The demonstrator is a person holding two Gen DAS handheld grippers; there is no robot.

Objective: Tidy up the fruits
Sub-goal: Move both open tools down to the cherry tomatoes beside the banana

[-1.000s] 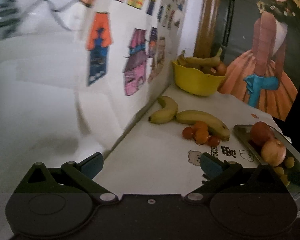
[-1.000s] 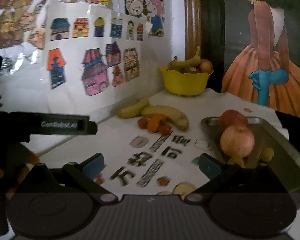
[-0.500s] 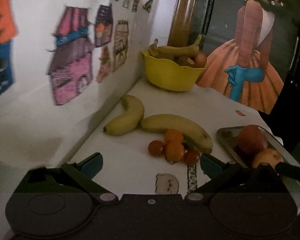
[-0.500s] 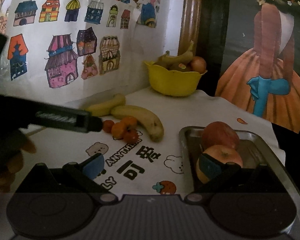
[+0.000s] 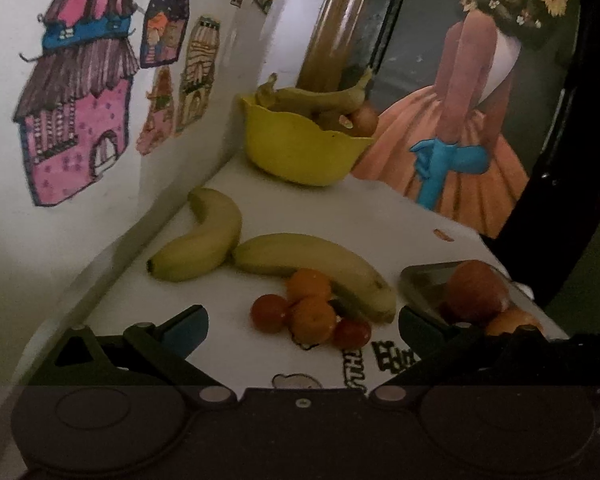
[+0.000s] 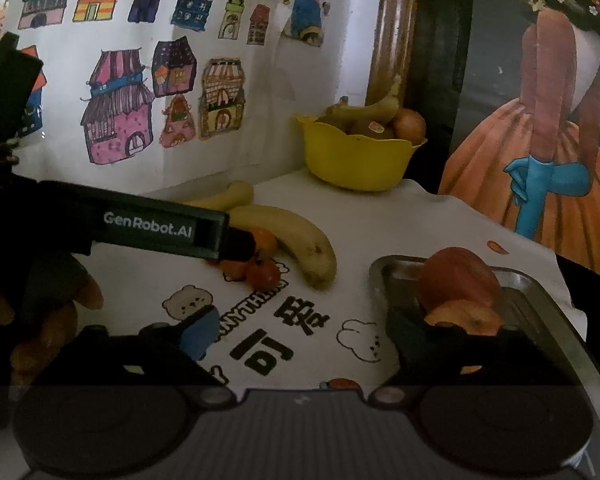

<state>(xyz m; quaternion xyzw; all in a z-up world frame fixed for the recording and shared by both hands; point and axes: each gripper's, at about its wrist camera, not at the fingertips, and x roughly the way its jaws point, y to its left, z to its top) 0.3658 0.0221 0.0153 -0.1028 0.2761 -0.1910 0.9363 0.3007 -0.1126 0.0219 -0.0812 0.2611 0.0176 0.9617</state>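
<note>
From the left wrist camera, the left gripper [image 5: 303, 322] hovers low over the white printed tablecloth [image 5: 324, 216] with its blue-padded fingers [image 5: 186, 326] spread wide and nothing between them. Just ahead lies a cluster of small round orange and red fruits [image 5: 308, 312], touching one another and pressed against the near end of a long yellow banana [image 5: 312, 264]. A second, shorter curved yellow banana [image 5: 202, 240] lies to its left by the wall, the two tips meeting. Further back a yellow plastic bowl [image 5: 300, 152] with a wavy rim holds a greenish banana and a brown round fruit. At the right a metal tray [image 5: 420, 280] carries a red apple [image 5: 476, 290].

From the right wrist camera, the right gripper [image 6: 300, 330] has its jaws wide apart and empty above the cloth's bear and rabbit drawings. Its right finger sits at the edge of the metal tray [image 6: 540, 300], in front of two red-orange apples [image 6: 458, 280] lying together. The left gripper's black body [image 6: 148, 224] reaches in from the left, its tip covering part of the small fruit cluster [image 6: 262, 268] beside the long banana [image 6: 296, 236]. The yellow bowl [image 6: 356, 160] stands at the back corner.
</note>
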